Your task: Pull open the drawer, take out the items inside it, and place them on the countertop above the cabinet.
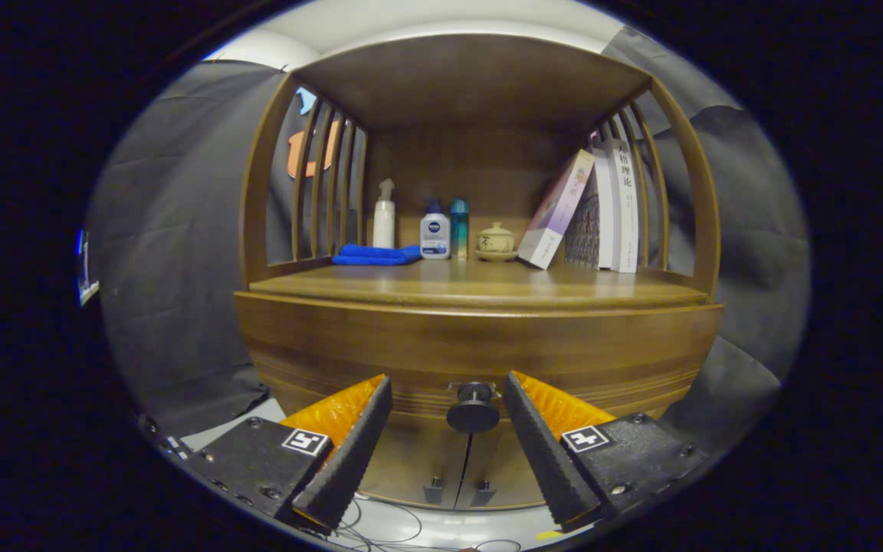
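Note:
The wooden cabinet's drawer front (480,349) is closed, with a round black knob (473,412) at its lower middle. My gripper (448,395) is open, and the knob sits in the gap between the two orange-and-black fingers (349,429), slightly nearer the right one. Neither finger touches the knob. Above the drawer runs the wooden countertop (480,287), bare along its front. What lies inside the drawer is hidden.
At the back of the countertop stand a folded blue cloth (376,254), a white spray bottle (384,218), a white-and-blue bottle (434,230), a teal bottle (459,228), a small lidded pot (496,240) and leaning books (595,211). Two lower doors (457,468) sit under the drawer. Cables (388,525) lie on the floor.

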